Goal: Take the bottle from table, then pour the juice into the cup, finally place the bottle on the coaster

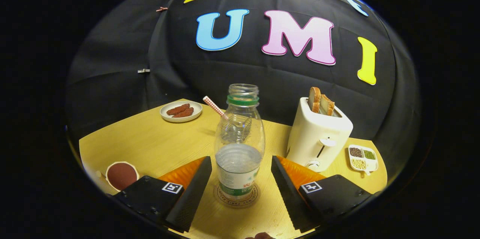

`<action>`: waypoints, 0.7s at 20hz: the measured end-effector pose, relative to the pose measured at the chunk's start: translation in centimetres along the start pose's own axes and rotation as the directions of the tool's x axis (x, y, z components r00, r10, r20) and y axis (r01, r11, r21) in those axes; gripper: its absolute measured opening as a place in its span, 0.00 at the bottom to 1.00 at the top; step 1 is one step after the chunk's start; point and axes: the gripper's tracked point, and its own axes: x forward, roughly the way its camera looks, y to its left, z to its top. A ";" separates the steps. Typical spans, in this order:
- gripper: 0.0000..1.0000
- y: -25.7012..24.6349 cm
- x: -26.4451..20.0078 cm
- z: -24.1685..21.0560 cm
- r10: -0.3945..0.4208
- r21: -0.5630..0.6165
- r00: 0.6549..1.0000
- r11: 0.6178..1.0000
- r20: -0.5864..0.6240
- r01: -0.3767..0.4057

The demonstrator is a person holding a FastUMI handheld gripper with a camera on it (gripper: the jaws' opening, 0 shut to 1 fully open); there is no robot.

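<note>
While spread wide with a gap on either side, tongs (240,190) flanking the uncapped bottle (239,145), upright on the coaster (236,196) between the fingers. Just behind it, a glass cup with a checked straw (215,107). Right: toaster (318,137) holding bread, then a seed tray (363,159). Left: dark round dish (121,175); farther, plate (180,111) of brown pieces. Pale wooden desk (157,141), black cloth wall beyond.

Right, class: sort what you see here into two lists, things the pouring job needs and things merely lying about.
Job:
bottle, standing uncapped between the open fingers
coaster under it
cup with straw, seen through the bottle
tool

Lying about:
toaster with bread
plate
seed dish
brown-filled bowl
</note>
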 end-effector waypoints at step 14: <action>0.98 -4.7 -15.7 12.8 -0.225 0.021 0.965 0.974 0.138 0.224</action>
